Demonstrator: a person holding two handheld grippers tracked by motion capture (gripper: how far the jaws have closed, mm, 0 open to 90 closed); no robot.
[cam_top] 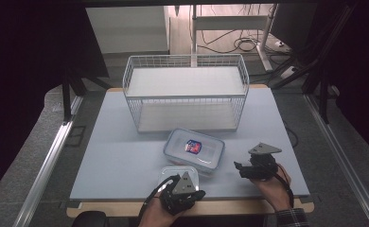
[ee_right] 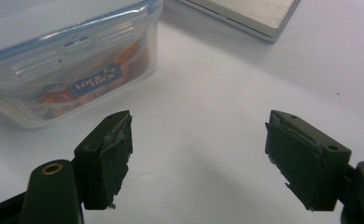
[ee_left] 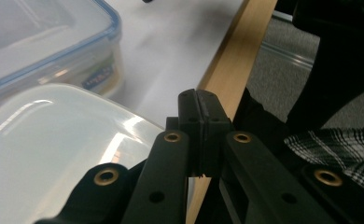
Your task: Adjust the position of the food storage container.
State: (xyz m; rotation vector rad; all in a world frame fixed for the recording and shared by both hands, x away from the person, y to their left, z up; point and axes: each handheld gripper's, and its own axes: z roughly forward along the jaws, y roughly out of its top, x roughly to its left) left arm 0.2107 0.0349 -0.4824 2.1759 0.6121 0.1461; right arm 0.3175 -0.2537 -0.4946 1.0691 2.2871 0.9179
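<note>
Clear plastic, blue-rimmed: the rectangular lidded food container [cam_top: 194,150] sits near the middle of the pale grey table top [cam_top: 116,156], just in front of the white wire basket shelf [cam_top: 186,90]. I read it as the thing we're working on, since both tools face it. From the right gripper view I can see its side latch, the brand label and something orange inside [ee_right: 73,65].

Touching its near corner, or almost, lies a smaller clear plastic lid or tub [cam_top: 179,176], close to the wooden front edge [ee_left: 231,65]; I can't tell whether the two actually touch.

My left gripper [cam_top: 185,191] sits right over that smaller piece, and in the left gripper view its jaws are pressed flat together with nothing between them [ee_left: 199,121]. Closed like that, I'd judge it's for nudging or pressing, not for picking.

My right gripper [cam_top: 241,169] waits off the container's right side, jaws spread wide and empty [ee_right: 199,154], low over bare table. That gap looks about right to take the latch or the container's edge, so I'd expect the right to go in next.
</note>
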